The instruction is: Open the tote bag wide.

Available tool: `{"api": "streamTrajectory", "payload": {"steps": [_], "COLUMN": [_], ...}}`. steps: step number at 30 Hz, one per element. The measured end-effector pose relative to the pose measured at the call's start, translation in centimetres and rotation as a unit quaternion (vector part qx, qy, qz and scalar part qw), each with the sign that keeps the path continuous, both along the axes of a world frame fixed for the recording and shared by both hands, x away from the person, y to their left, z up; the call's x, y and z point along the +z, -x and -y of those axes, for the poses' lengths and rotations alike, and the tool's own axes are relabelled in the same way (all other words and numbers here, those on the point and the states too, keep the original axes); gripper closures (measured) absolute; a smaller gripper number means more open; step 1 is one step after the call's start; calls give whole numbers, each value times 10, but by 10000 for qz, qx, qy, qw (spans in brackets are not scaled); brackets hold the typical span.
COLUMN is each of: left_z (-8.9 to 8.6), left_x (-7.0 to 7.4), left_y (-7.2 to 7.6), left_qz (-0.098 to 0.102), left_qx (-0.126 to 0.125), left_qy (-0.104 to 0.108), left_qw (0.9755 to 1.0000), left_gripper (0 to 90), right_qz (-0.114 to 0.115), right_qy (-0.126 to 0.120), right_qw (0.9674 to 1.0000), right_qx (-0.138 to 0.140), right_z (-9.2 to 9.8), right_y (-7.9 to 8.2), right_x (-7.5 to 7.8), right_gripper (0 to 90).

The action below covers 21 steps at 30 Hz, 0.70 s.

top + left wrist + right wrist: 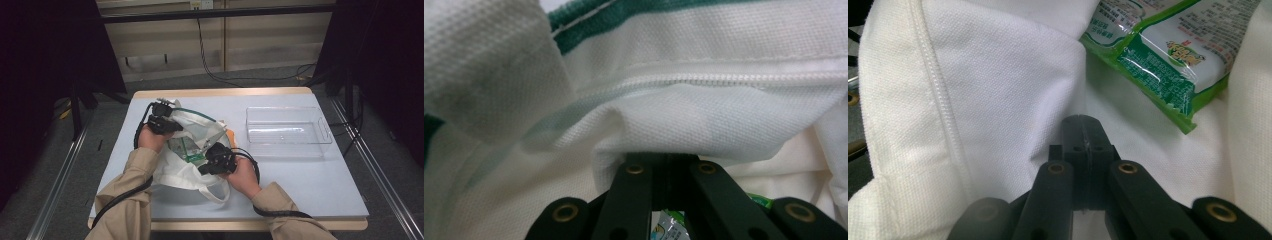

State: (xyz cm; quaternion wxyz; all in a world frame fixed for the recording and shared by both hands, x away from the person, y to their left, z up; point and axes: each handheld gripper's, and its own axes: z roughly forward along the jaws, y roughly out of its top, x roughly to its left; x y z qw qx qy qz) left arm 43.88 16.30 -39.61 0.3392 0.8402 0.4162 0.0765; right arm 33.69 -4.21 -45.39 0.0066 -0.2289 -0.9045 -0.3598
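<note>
One white cloth bag (192, 170) lies on the near left part of the table (310, 185), its long axis running from the far left corner toward the near middle, mouth turned up and held apart, handle loop (217, 192) trailing toward the person's edge. Green trim runs along its far rim. Inside the mouth sits a green and white snack packet (187, 149), lying flat with its long side roughly along the bag; in the right gripper view the packet (1168, 55) slants from upper left to lower right, one sealed end nearest the jaws. Left gripper (161, 122) is at the far-left rim of the bag, jaws pinched closed on a fold of the cloth beside the zip seam (704, 80). Right gripper (217, 159) is at the near-right rim, jaws likewise closed together against the white cloth, though whether fabric sits between them I cannot tell. An orange item (231, 135) peeks out just beyond the bag's right edge. Well apart to the right stands a clear plastic tray (287, 131), long side across the table.
</note>
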Motion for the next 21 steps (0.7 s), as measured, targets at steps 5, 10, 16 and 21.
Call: {"api": "streamTrajectory", "payload": {"steps": [5,10,16,21], "left_z": [0,1,1,3], "left_x": [-2,-4,-5,-6], "left_y": [-3,-6,-10,-13], "left_qz": [-25,-62,-46,-44], "left_qx": [4,103,197,178], "left_qy": [-37,0,39,-71], "left_qw": [10000,9999,9998,9998], "left_gripper": [900,900,900,900], "right_qz": [33,12,-15,-53], "right_qy": [-17,-40,-3,14], "right_qw": [10000,10000,10000,10000], "right_qx": [10,12,36,66], "right_z": [0,0,0,-1], "right_y": [0,-1,-1,-1], "right_x": [-2,-2,-3,-3], "right_gripper": [900,900,900,900]}}
